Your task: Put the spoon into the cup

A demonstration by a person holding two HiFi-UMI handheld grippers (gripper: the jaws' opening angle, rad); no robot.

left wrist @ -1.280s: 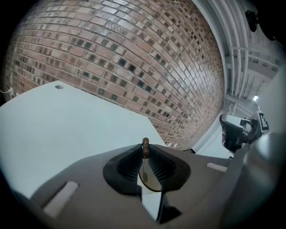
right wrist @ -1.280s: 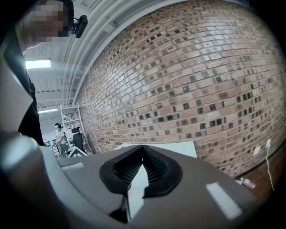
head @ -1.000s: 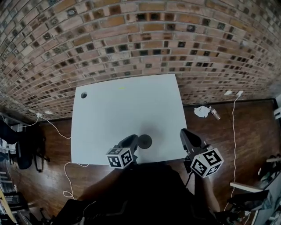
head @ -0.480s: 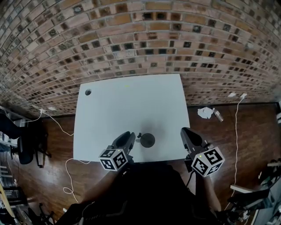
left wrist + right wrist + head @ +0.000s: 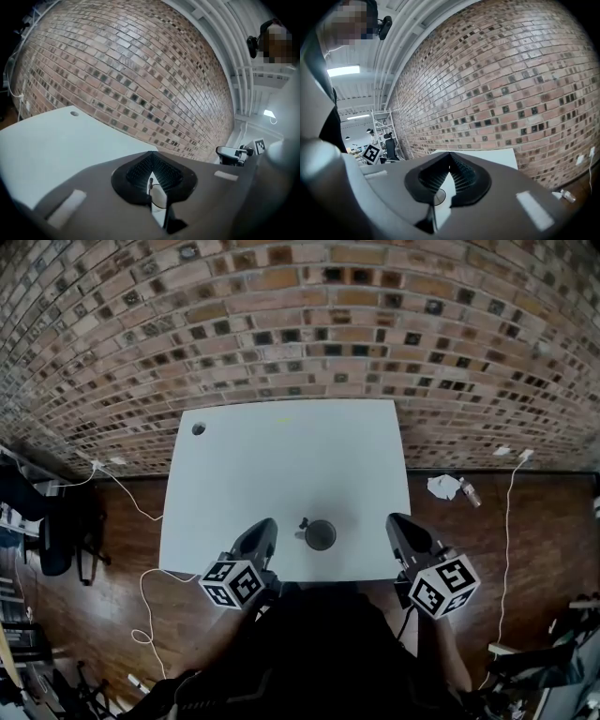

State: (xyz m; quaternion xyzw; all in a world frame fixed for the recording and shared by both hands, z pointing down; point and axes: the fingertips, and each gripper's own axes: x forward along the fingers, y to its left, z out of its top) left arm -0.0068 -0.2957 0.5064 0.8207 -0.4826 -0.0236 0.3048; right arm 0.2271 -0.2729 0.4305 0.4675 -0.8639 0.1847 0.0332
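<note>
A dark cup [image 5: 321, 535] stands on the white table [image 5: 281, 465] near its front edge, and the spoon [image 5: 304, 524] sticks out of the cup's left side. My left gripper [image 5: 266, 524] hovers just left of the cup and apart from it. Its jaws have just been closing and now meet with nothing between them. In the left gripper view the cup [image 5: 160, 199] and spoon [image 5: 150, 181] show through the slit below the shut left gripper [image 5: 151, 161]. My right gripper [image 5: 397, 520] hangs right of the cup, shut and empty. The right gripper view shows the cup [image 5: 436, 197] beyond the right gripper [image 5: 450, 161].
A brick wall [image 5: 300, 324] rises behind the table. The table has a cable hole [image 5: 199, 428] at its far left corner. On the wooden floor lie crumpled paper [image 5: 441, 487], a white cable [image 5: 511, 512] to the right, and cables [image 5: 141, 512] to the left.
The left gripper has drawn back from the cup to the left and risen, and its jaws have closed. The spoon stays in the cup. The right gripper has kept still.
</note>
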